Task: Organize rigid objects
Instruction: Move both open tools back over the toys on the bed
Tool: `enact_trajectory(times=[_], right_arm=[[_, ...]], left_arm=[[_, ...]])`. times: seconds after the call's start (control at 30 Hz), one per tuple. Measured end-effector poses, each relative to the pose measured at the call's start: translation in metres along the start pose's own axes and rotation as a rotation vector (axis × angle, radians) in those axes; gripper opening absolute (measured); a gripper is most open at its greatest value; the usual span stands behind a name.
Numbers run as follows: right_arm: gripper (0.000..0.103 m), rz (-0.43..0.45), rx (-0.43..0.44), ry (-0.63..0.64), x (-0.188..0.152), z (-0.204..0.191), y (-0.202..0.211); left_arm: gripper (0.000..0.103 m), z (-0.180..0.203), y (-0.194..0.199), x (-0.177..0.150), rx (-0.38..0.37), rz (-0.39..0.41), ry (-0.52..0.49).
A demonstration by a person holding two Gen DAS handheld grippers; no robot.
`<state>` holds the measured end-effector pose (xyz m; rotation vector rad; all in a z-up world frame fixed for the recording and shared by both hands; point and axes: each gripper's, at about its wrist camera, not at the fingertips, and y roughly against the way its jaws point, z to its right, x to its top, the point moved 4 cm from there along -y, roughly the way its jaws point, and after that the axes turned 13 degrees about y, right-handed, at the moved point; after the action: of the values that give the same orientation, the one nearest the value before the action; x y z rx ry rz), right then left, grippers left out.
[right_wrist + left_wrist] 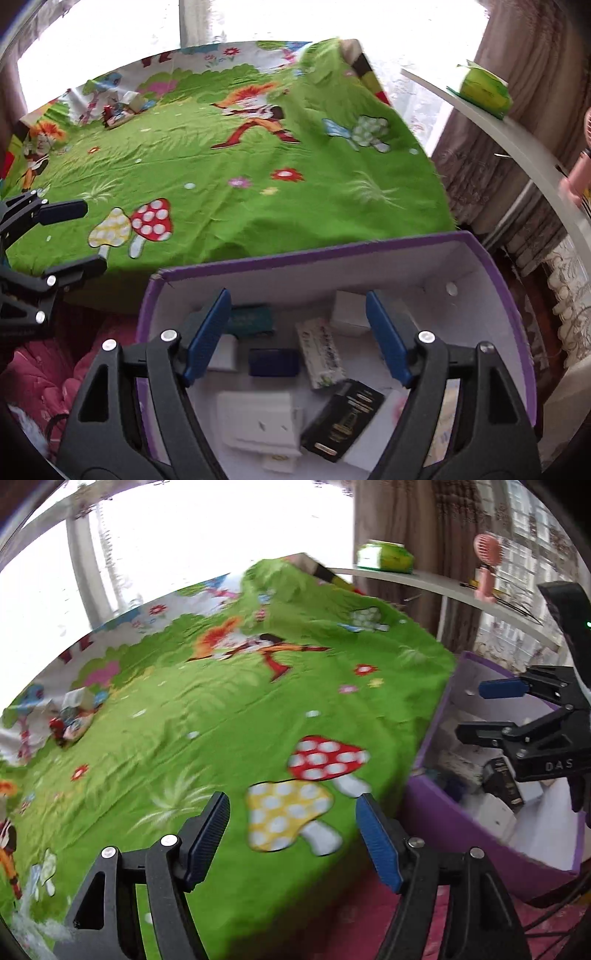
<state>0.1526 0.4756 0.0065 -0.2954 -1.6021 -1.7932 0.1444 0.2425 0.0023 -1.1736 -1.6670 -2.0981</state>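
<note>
A purple box [517, 332] with a white inside stands on the floor beside the bed. In it lie several small packages, among them a black one with gold print [343, 421], a blue one [273, 362] and a flat white one [258, 417]. My right gripper [298, 306] hangs open above them, with nothing between its blue pads; the left wrist view shows it over the box [484, 710]. My left gripper [291, 812] is open and empty over the near edge of the green cartoon bedsheet [229, 709]. A small heap of packages [74, 716] lies far across the bed.
A white shelf [436, 585] on the right carries a green pack [384, 555] and a pink hand fan [485, 568]. Brown curtains hang behind it. Pink fabric [37, 387] lies on the floor left of the box. A bright window runs behind the bed.
</note>
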Motion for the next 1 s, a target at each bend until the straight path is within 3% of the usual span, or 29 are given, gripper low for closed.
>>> enact_trajectory(times=[0.2, 0.27, 0.33, 0.43, 0.57, 0.73, 0.9, 0.93, 0.97, 1.0], right_arm=[[0.081, 0.041, 0.222, 0.202, 0.104, -0.119, -0.072], [0.082, 0.045, 0.292, 0.257, 0.141, -0.160, -0.099], [0.083, 0.046, 0.340, 0.299, 0.176, -0.195, -0.126], [0.085, 0.063, 0.366, 0.346, 0.228, -0.232, -0.158], [0.093, 0.064, 0.369, 0.403, 0.283, -0.268, -0.196], [0.102, 0.047, 0.392, 0.431, 0.342, -0.293, -0.240], [0.103, 0.047, 0.411, 0.448, 0.371, -0.299, -0.263], [0.098, 0.056, 0.419, 0.463, 0.369, -0.299, -0.261], [0.069, 0.088, 0.433, 0.477, 0.366, -0.297, -0.254], [0.071, 0.104, 0.440, 0.496, 0.360, -0.294, -0.247]], left_arm=[[0.082, -0.186, -0.007, 0.003, 0.329, 0.035, 0.256], [0.082, -0.238, -0.009, 0.000, 0.408, 0.020, 0.338], [0.082, -0.283, -0.009, -0.008, 0.416, -0.031, 0.481], [0.082, -0.330, -0.002, -0.022, 0.413, -0.036, 0.652], [0.085, -0.348, 0.015, -0.035, 0.350, 0.037, 0.786], [0.100, -0.342, 0.004, -0.028, 0.344, 0.004, 0.748], [0.103, -0.340, 0.001, -0.027, 0.349, -0.016, 0.725], [0.103, -0.340, 0.001, -0.027, 0.350, -0.017, 0.722], [0.103, -0.339, 0.000, -0.027, 0.351, -0.020, 0.719], [0.103, -0.339, 0.000, -0.027, 0.354, -0.025, 0.713]])
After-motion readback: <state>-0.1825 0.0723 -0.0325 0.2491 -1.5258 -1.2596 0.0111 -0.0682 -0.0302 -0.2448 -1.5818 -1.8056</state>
